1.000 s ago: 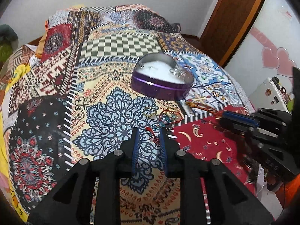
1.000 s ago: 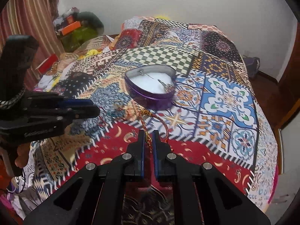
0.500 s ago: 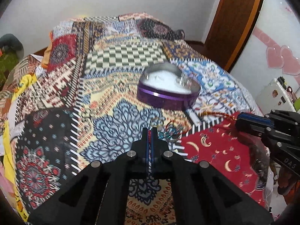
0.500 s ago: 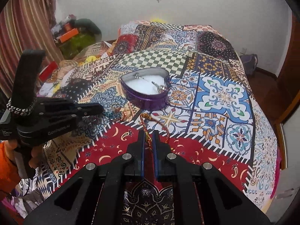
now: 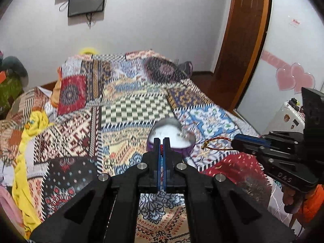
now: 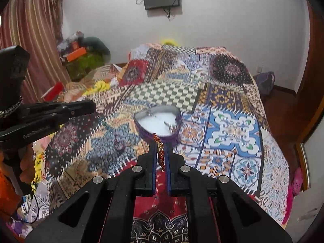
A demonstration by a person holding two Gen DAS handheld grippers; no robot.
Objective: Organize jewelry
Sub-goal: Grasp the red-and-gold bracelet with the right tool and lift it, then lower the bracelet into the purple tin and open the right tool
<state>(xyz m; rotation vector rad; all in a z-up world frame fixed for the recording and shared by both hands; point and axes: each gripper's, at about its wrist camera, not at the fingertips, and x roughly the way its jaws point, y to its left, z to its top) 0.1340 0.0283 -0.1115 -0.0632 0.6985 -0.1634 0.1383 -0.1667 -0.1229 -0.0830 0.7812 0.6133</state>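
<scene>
Left tongs [image 5: 161,141]: pressed together on a beaded strand [image 6: 110,129] that hangs down over the bed; I point them downward toward the heart-shaped tin [image 5: 172,139].
Right tongs [image 6: 161,147]: pinching a red-and-gold braided bracelet [image 6: 160,154], tilted down, just short of the tin.
Tin: open, white-lined, on the patchwork bedspread [image 6: 232,125], small silvery pieces inside.
Writing: "D4S" on my right tongs' body; the left body's lettering is too blurred to read.

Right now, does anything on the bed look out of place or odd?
Nothing looks damaged or spilled. The heart-shaped box sits open on the bedspread, and each gripper holds one bracelet: the left a beaded one, the right a braided one.
</scene>
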